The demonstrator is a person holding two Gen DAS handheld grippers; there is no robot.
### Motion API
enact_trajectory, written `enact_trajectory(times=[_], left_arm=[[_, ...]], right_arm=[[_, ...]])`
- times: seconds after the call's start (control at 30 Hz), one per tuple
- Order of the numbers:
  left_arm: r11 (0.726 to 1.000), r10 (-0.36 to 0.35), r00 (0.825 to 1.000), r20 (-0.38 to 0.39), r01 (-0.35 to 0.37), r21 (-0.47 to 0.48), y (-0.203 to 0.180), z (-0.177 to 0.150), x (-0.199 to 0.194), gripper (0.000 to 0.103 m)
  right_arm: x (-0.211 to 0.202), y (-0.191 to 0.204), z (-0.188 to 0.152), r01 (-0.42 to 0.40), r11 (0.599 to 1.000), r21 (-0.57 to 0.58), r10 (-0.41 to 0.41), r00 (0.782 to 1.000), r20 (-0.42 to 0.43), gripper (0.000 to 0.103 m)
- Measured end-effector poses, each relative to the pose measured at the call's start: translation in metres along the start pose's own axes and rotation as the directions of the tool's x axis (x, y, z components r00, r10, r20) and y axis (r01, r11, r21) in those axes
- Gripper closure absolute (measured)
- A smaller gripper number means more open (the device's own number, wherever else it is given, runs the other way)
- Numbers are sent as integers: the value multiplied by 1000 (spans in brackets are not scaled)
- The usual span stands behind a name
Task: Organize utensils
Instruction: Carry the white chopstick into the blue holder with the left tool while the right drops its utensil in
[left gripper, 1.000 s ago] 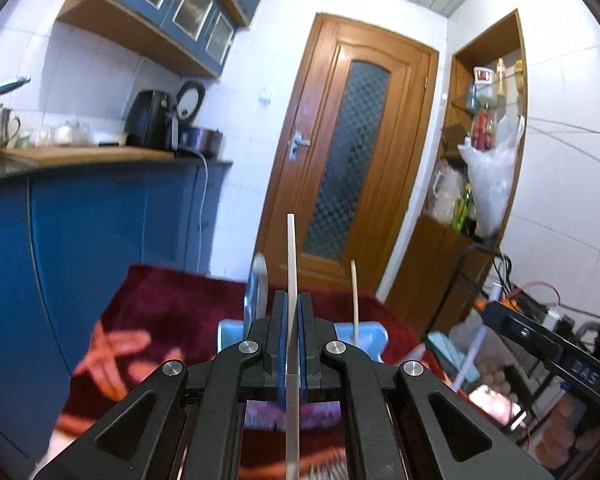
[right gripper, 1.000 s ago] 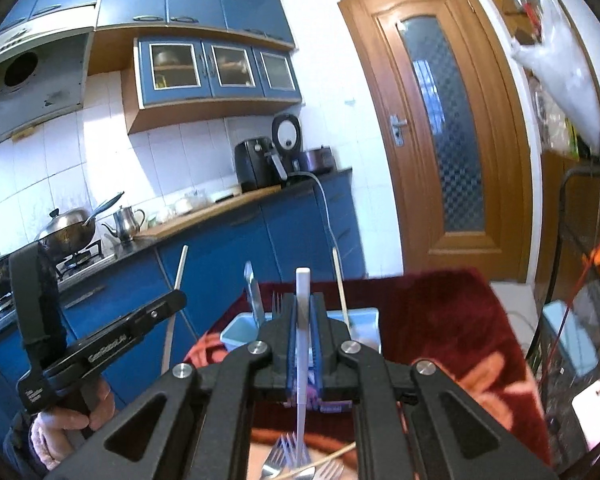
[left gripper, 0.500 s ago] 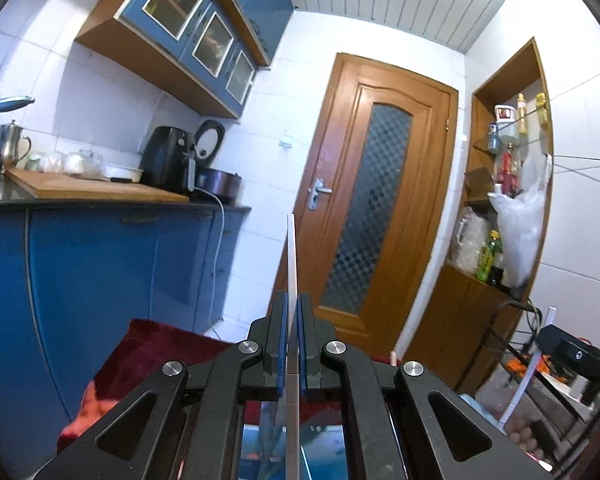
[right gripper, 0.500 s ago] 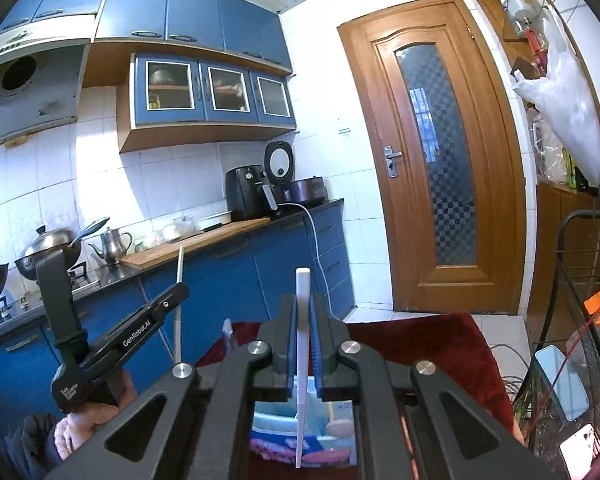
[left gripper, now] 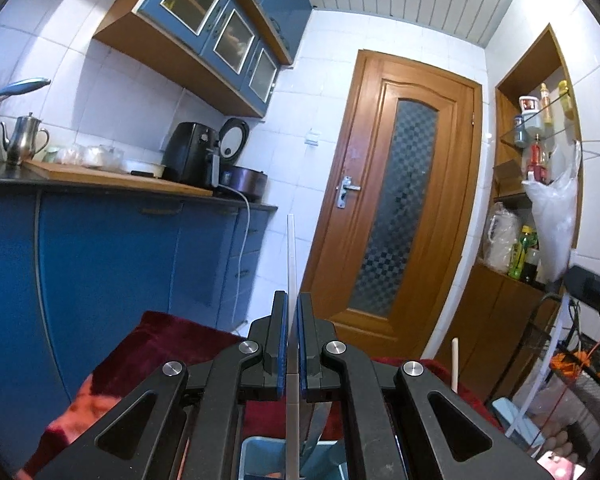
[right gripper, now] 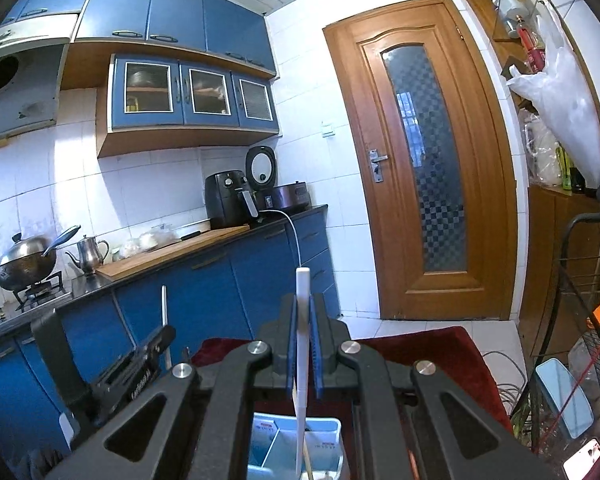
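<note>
My left gripper (left gripper: 293,312) is shut on a thin pale utensil handle (left gripper: 292,264) that stands upright, above a light blue utensil holder (left gripper: 260,456) seen below the fingers. A metal blade (left gripper: 320,420) and a wooden stick (left gripper: 455,364) rise from the holder. My right gripper (right gripper: 303,312) is shut on a white utensil handle (right gripper: 302,320), held upright over the same divided holder (right gripper: 276,440). The left gripper with its handle shows at the left of the right wrist view (right gripper: 140,364).
The holder sits on a dark red cloth (right gripper: 452,352). Blue kitchen cabinets (left gripper: 100,272) and a counter with appliances lie to the left. A wooden door (left gripper: 396,208) is ahead. A shelf (left gripper: 540,184) and a wire basket (right gripper: 588,320) stand at the right.
Both grippers have tilted upward and come over the holder, which has dropped to the bottom of both views. Both keep hold of their utensils.
</note>
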State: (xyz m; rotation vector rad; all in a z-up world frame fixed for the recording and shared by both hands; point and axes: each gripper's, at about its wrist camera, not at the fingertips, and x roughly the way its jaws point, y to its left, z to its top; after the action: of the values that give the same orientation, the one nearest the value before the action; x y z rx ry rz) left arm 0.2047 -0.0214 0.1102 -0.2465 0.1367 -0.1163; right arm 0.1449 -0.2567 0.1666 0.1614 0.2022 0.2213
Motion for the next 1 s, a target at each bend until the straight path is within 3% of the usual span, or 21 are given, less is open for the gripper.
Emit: enact_trajectory(times=[0.2,0.37,0.67,0.8,1.0], left_arm=[[1000,4,1000,-1,-4,23,-3,-10,-2,99],[999,3,1000,-24,-2,41,-6,-17,-3,99],[999,-2,997,-74,5,39,-1,-23,-13,97],[999,-7,995,-98,11,40,1,-22,-19,91],[999,-17,993,-118,20,25,6,-21,-35,79]], right_arm=[[13,6,-6,47,997,-56,-47,999,15,95],[25,10,-26,65,991,-114,-70,997,-41,95],[33,4,-47,21,996,-89,-34,988,-152,93],[29,2,-50,7,998,-62,-17,986,-165,82],[16,4,-50,1,1000,-28,-6,987,-162,80]])
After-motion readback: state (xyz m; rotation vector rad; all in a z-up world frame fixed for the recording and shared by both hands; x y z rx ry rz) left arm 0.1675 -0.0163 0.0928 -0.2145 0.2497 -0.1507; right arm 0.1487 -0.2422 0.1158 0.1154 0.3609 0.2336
